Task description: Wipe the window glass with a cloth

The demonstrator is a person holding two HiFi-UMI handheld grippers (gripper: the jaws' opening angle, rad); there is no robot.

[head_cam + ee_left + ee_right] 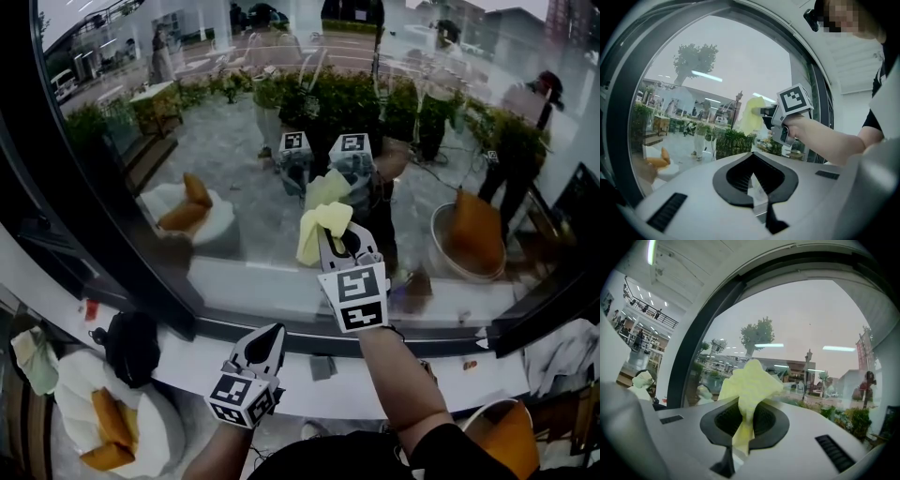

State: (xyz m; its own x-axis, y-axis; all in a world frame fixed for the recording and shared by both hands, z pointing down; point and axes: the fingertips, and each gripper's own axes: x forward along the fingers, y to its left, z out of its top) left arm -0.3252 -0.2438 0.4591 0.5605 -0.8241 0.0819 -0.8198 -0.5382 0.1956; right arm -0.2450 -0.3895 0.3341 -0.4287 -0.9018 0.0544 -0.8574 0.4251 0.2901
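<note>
Right now I have the right gripper (336, 240) raised to the window glass (234, 159), its jaws clamped on a yellow cloth (321, 223). In the right gripper view the cloth (749, 386) is pinched between the jaws. Its crumpled bulk is bunched beyond the tips toward the glass, and a strip trails back down the slot. From the head view the cloth sits around the lower middle of the glass. I cannot say for sure whether it presses the pane or sits just off it. My left gripper (263, 343) is held low, below the glass, over the white sill (412, 384) at its foot, with its jaws closed together and nothing between them. In the left gripper view the right gripper (765, 111) and the cloth (751, 117) show against the glass.
</note>
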